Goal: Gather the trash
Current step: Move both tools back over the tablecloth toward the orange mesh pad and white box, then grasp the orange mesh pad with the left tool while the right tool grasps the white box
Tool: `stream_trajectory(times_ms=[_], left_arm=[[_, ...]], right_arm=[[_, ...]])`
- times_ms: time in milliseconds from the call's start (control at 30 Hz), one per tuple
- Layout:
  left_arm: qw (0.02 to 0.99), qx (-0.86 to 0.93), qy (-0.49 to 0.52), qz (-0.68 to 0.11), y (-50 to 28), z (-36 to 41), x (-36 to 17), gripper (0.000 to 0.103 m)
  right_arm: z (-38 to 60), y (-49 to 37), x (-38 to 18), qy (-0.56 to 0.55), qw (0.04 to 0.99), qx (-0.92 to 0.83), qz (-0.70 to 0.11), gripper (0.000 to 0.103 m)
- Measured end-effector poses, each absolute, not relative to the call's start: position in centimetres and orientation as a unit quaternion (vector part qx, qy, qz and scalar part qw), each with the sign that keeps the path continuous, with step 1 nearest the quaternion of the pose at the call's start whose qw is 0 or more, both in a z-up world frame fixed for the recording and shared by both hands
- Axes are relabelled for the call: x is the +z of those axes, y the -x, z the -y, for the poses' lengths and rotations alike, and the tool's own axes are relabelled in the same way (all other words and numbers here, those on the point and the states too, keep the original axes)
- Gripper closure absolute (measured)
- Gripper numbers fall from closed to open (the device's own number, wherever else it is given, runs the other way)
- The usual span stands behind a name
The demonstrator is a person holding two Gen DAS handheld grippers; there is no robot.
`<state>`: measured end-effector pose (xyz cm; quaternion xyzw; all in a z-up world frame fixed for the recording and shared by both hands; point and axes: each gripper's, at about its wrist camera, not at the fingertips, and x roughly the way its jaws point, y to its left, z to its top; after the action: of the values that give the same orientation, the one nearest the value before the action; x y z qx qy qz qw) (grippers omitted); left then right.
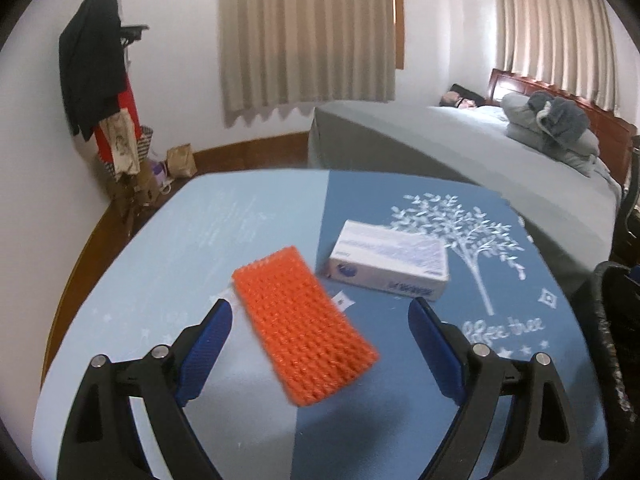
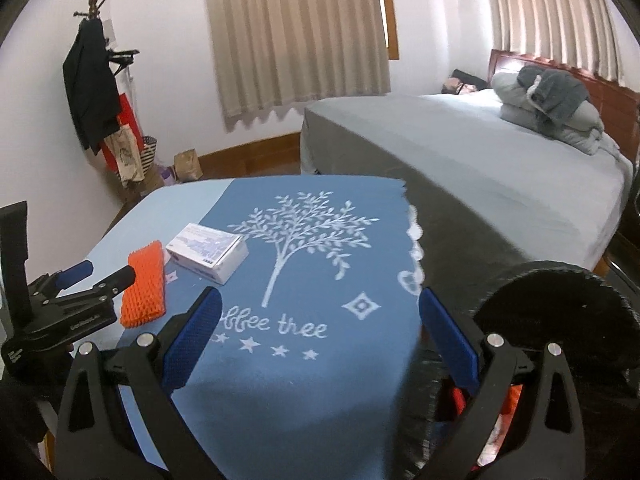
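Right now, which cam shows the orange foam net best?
Left wrist: the orange foam net fills the centre, large, between the open left hand-held gripper. Right wrist shows it small at the left edge, partly behind that gripper's finger.

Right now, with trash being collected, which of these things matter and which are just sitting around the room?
Part of the job:
- orange foam net, between the open left gripper
- white carton on the blue tablecloth
- black-lined bin beside the open right gripper

Just lying about:
- bed
- coat rack
- curtains
- paper bag
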<state>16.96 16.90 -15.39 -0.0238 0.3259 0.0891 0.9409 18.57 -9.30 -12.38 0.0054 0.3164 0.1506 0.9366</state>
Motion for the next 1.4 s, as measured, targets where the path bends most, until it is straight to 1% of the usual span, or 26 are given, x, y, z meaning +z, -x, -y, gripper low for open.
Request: stream_trajectory(times_ms=[433,633,900,933,1000,1033,1100,1167,1233,1400], left_arm=[[0.92,0.093,0.046,-0.379,-19.4,-18.5,-18.7,0.016],[0.908,0.088,0.058,-0.406,-20.0,-19.0,-19.6,0.025],[0.905,0.064,0.055,-0.417,-20.3,-18.7,-19.8,0.039],[0.906,0.061,0.054,-0.416,-20.3,-18.6,-19.8,0.043],[0.907,0.05,0.052,-0.414,-20.2,-18.4,-19.7,0.06],[0.908,0.045,0.05,-0.414,-20.3,-18.2,-19.7,0.064],[0.909,0.035,0.046,-0.414,-20.3,-17.9,-19.6,0.076],[0.91,0.031,0.046,-0.412,-20.2,-17.8,-19.6,0.081],[0.911,0.033,0.052,-0.407,-20.0,-18.0,-19.4,0.082],[0.918,0.055,0.06,-0.388,-19.3,-19.1,-18.3,0.083]], right_arm=[[7.0,-20.9,-15.2,0.005,0.924,0.158,-0.348,0.007],[6.5,-21.6,-16.2,0.008,0.919,0.162,-0.358,0.007],[6.2,-22.2,-16.8,0.007,0.917,0.162,-0.365,0.007],[6.1,-22.3,-16.9,0.007,0.917,0.162,-0.365,0.007],[6.1,-22.4,-16.9,0.008,0.917,0.162,-0.365,0.007],[6.1,-22.4,-16.9,0.008,0.917,0.162,-0.366,0.007],[6.0,-22.6,-16.9,0.007,0.916,0.162,-0.367,0.007],[5.9,-23.0,-16.8,0.006,0.916,0.164,-0.367,0.007],[5.7,-23.4,-16.7,0.006,0.916,0.165,-0.366,0.007],[4.8,-24.6,-16.7,0.007,0.915,0.169,-0.366,0.007]])
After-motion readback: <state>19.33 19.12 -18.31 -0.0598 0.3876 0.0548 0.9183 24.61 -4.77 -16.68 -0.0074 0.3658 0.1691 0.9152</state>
